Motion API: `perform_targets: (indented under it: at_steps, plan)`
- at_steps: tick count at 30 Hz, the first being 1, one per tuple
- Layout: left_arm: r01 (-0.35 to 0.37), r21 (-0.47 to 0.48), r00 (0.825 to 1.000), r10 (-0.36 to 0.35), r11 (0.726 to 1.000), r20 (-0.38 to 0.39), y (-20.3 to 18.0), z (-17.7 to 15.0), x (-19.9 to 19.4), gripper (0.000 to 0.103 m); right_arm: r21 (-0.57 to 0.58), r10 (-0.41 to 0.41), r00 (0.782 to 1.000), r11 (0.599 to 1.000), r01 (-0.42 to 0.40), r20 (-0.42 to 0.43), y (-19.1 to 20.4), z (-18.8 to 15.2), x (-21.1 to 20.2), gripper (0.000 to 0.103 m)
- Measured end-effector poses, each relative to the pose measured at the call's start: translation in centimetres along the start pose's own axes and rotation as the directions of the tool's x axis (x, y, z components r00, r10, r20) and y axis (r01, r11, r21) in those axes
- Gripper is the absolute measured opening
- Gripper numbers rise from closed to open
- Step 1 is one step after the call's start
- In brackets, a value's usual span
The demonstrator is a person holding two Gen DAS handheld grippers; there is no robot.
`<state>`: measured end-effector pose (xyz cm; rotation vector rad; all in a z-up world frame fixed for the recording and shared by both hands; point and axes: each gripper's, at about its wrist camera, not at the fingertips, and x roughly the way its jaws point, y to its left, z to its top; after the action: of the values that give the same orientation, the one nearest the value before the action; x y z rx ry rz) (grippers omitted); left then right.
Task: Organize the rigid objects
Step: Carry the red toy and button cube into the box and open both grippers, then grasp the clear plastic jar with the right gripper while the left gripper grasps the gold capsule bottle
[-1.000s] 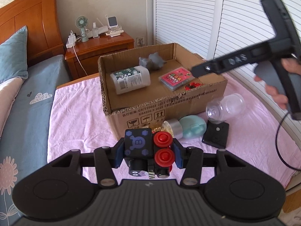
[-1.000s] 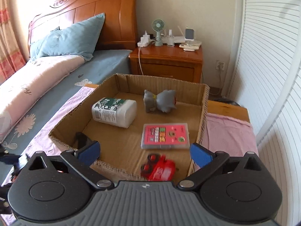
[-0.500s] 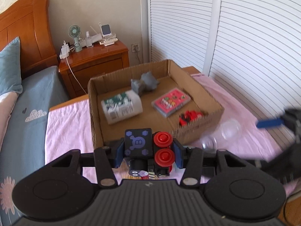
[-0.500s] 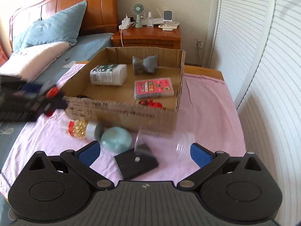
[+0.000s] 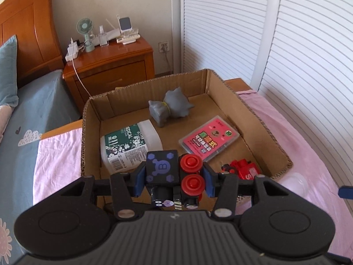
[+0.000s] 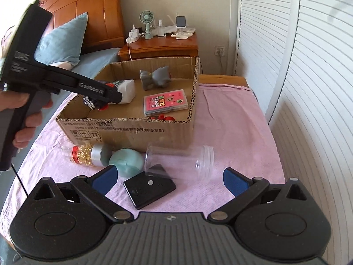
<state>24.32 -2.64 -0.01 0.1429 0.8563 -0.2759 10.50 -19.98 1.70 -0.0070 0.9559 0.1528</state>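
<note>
The left gripper (image 5: 174, 174) is clamped on a toy block (image 5: 162, 167), stiff and light; the right gripper (image 6: 169, 176) fingers stand apart, empty.

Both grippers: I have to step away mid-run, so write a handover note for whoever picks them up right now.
Left gripper: shut on the black toy with red wheels, over the cardboard box, not released.
Right gripper: open, empty, above the things outside the box.
In the box: white bottle, grey toy animal, pink card case, red toy car.
On the pink cloth in front of the box: capsule bottle, teal round object, clear jar, black flat device.
Left to do: drop the toy in, then box those four.
</note>
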Motion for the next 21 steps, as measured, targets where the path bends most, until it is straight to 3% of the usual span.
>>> perform_targets:
  at_steps: [1, 2, 4, 6, 14, 21]
  plan:
    - [0.000, -0.010, 1.000, 0.000, 1.000, 0.003, 0.2, 0.1, 0.1, 0.059, 0.003, 0.001, 1.000, 1.000, -0.001, -0.003, -0.1, 0.0, 0.1, 0.103]
    - [0.000, -0.025, 1.000, 0.000, 1.000, 0.000, 0.3, 0.2, 0.3, 0.083, 0.002, 0.001, 1.000, 1.000, -0.001, -0.005, -0.1, 0.0, 0.1, 0.103]
    - [-0.007, -0.063, 1.000, 0.008, 0.998, 0.018, 0.6, 0.2, -0.1, 0.099, -0.002, -0.003, 1.000, 1.000, 0.003, -0.004, -0.1, -0.1, 0.0, 0.103]
    - [-0.004, -0.067, 0.999, 0.007, 0.998, 0.053, 0.7, 0.1, -0.8, 0.099, -0.006, -0.001, 1.000, 1.000, 0.001, -0.004, 0.0, -0.1, -0.1, 0.103]
    - [-0.016, -0.020, 0.997, 0.017, 1.000, 0.071, 0.3, -1.1, -4.5, 0.100, -0.028, 0.012, 1.000, 1.000, -0.011, 0.012, 1.1, 0.0, -0.9, 0.103]
    - [-0.031, -0.040, 0.995, 0.034, 0.999, 0.091, 0.6, -3.1, -8.5, 0.100, -0.050, 0.015, 0.999, 0.999, -0.013, 0.034, 2.0, -0.3, -2.4, 0.103]
